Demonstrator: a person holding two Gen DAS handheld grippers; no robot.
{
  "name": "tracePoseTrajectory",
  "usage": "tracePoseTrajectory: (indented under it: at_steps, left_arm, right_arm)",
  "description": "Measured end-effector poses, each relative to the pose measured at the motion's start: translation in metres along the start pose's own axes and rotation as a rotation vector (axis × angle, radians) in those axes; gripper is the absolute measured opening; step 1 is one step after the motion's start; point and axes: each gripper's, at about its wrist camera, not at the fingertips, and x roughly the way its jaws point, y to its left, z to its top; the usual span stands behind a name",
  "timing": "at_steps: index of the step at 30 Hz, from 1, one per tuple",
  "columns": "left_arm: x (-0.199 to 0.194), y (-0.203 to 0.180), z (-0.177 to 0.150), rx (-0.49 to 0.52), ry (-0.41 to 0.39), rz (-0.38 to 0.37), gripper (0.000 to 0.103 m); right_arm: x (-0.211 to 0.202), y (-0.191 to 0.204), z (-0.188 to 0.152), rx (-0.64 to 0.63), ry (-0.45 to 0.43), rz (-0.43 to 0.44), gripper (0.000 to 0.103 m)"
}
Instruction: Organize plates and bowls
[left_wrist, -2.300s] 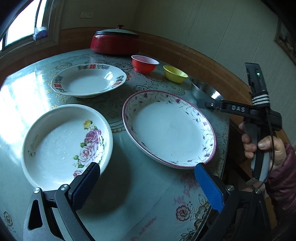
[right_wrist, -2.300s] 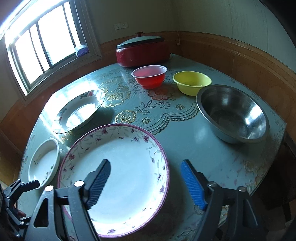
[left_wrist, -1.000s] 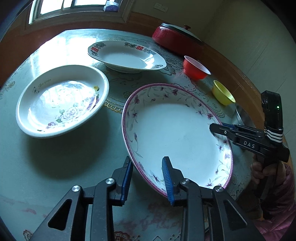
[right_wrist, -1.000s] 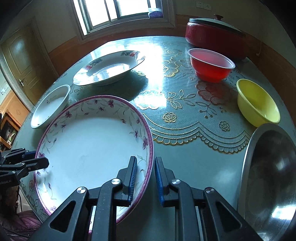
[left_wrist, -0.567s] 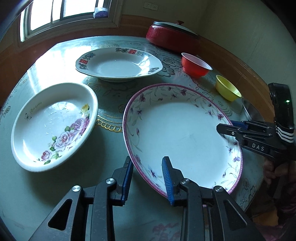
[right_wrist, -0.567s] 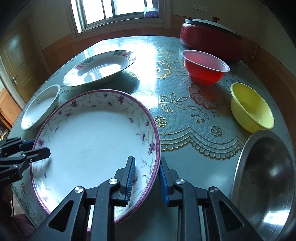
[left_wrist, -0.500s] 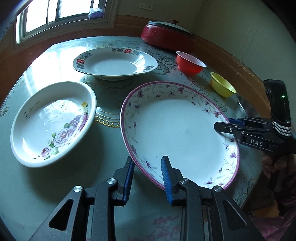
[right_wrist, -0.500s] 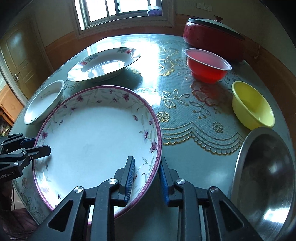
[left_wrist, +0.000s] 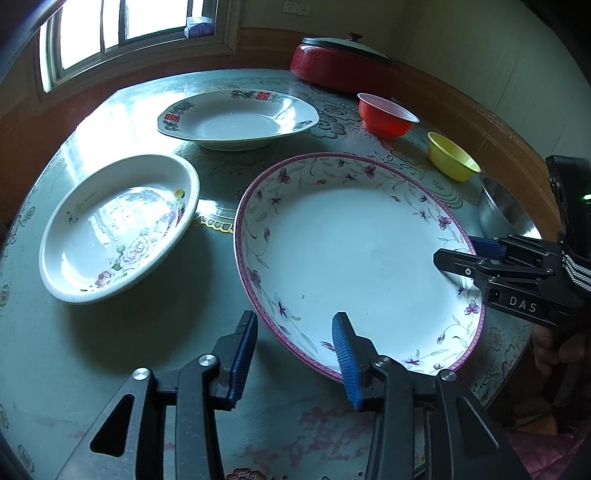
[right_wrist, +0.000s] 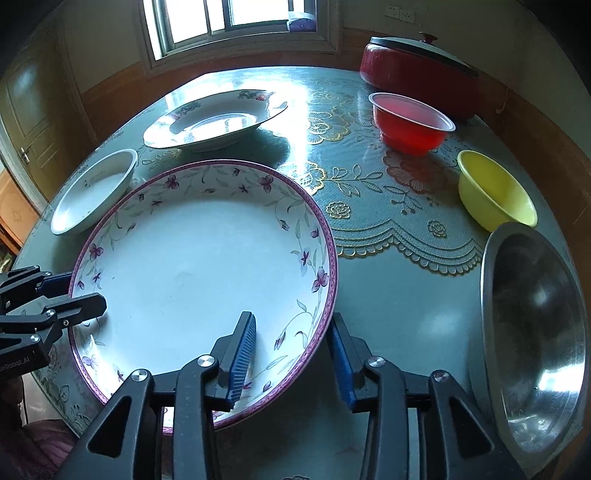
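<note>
- The large purple-rimmed plate lies flat on the tabletop near its front edge, between the two grippers; each straddles an opposite side of its rim, which reads as a two-handed hold fitted to so wide a dish.
- The left gripper sits at the plate's 6 o'clock in the left wrist view. Its jaws are opening: the rim lies between the blue pads, but neither pad presses on it.
- The right gripper brackets the rim at about 5 o'clock in the right wrist view. Its jaws are opening too, one pad over the plate's inside and one outside the rim, with a gap on both sides.
- With both sets of jaws slackening around a plate that rests on the tabletop, my judgement is that it is being let go here, not picked up.
- Plates, counted: three. The purple-rimmed one, a rose-patterned plate at its 9 o'clock, and a deep plate with red marks at 11 o'clock.
- Bowls, counted: three, ranged along the plate's right side. A red bowl at 1 o'clock, a yellow bowl at 2 o'clock, and a steel bowl at 3 o'clock.
- One red lidded pot stands at the tabletop's far edge, behind the red bowl.
</note>
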Motion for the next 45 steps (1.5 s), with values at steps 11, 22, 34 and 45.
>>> tracePoseTrajectory:
  at_steps: [11,22,34,45]
  left_arm:
    - [-0.007,0.009,-0.009,-0.078,-0.012,0.013,0.08]
    - [-0.029,0.035,-0.019,-0.164,-0.031,0.005,0.087]
    - [-0.04,0.064,-0.023,-0.189,-0.052,-0.039,0.073]
    - [-0.025,0.036,-0.003,-0.031,-0.033,-0.131,0.058]
  right_arm:
    - [-0.003,-0.006,-0.009,0.051,-0.013,-0.006,0.061]
    - [-0.015,-0.017,-0.009,0.093,-0.014,-0.059,0.061]
    - [-0.012,0.008,0.0,0.066,0.061,-0.02,0.061]
    - [-0.004,-0.027,0.013,0.272,0.038,-0.032,0.061]
